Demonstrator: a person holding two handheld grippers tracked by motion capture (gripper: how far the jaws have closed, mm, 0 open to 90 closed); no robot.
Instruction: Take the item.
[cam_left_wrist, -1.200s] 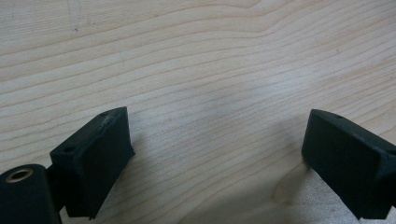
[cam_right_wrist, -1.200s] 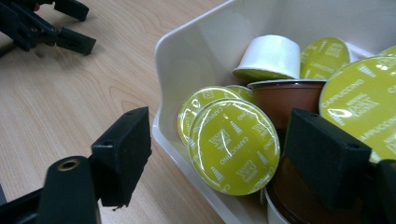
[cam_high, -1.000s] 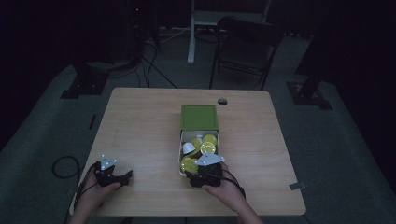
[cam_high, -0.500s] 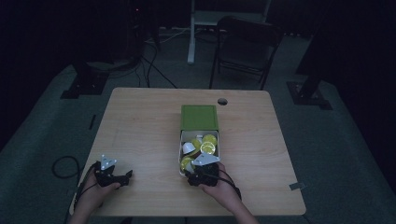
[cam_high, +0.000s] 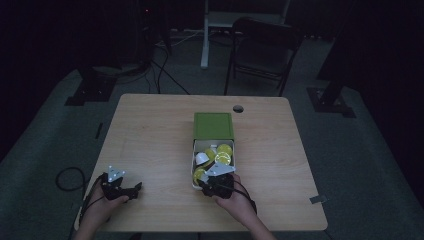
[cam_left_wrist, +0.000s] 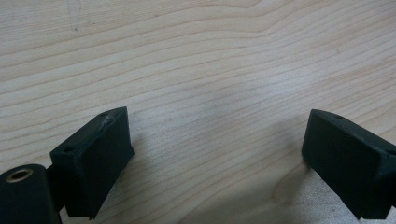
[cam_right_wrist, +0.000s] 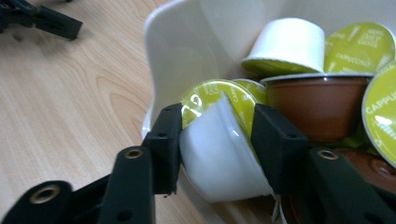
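White coffee capsule (cam_right_wrist: 219, 154) with green foil lid lay tilted at the near end of the open white box (cam_right_wrist: 187, 42), among other capsules (cam_right_wrist: 359, 46). Right gripper (cam_right_wrist: 217, 140) jaws had just been closing and pressed its sides. Left gripper (cam_left_wrist: 217, 158) rested on the wooden table (cam_left_wrist: 196, 56), jaws wide apart, holding nothing.

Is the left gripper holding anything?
No, the left gripper has its jaws wide apart over the bare wooden table, nothing between them.

Your right claw (cam_right_wrist: 217, 140) has just been closing and now pinches a white capsule (cam_right_wrist: 219, 158) with a green lid, at the white box's (cam_right_wrist: 187, 51) wall, other capsules (cam_right_wrist: 322, 100) crowded just beside.
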